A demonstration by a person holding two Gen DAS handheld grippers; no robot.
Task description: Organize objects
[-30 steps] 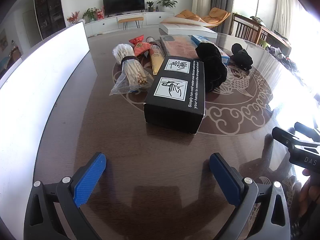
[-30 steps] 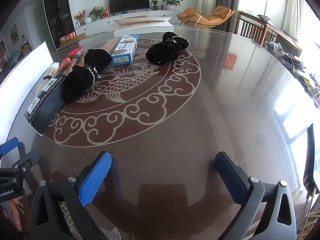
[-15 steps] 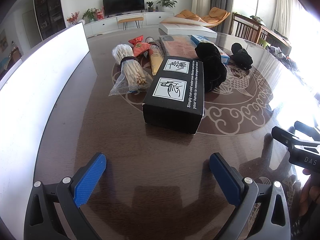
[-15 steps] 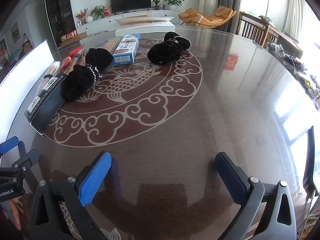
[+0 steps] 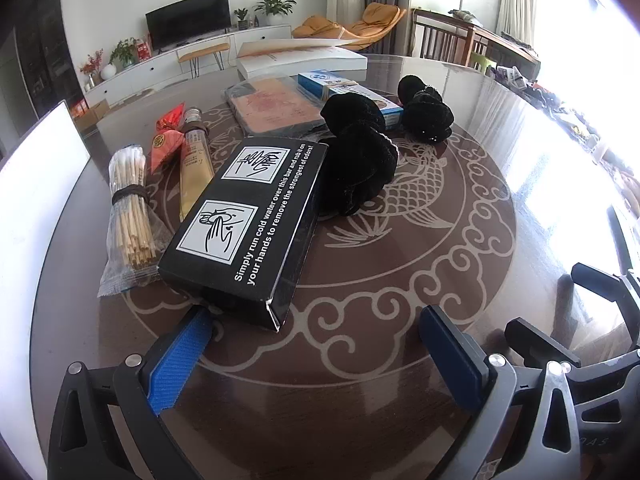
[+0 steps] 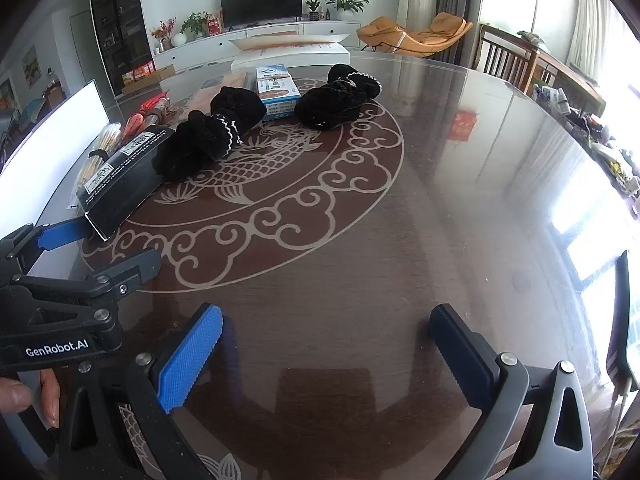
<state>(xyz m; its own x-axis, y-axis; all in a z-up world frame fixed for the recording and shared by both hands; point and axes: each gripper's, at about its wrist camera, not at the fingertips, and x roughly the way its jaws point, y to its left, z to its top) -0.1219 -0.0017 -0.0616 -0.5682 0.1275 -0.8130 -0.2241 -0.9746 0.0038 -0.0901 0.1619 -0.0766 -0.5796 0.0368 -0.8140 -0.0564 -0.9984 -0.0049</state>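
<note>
Now | left gripper point(image 5: 316, 336) spread wide by box point(image 5: 244, 224) | right gripper point(image 6: 326, 344) wide too, held nothing | looked light, stiff; best pinched across narrow sides

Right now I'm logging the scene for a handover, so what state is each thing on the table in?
Left gripper: open, nearing the box.
Right gripper: open, empty.
Black box: closed, lying flat.
Bag of sticks: sealed, banded.
Blue-and-white box: closed, flat.

A black box point(image 5: 248, 220) with white hand-washing pictures lies flat on the desk point(image 5: 400, 360). Behind it sit two black velvet bundles point(image 5: 360, 164), a blue carton point(image 5: 348, 92) and bagged sticks point(image 5: 130, 216).
</note>
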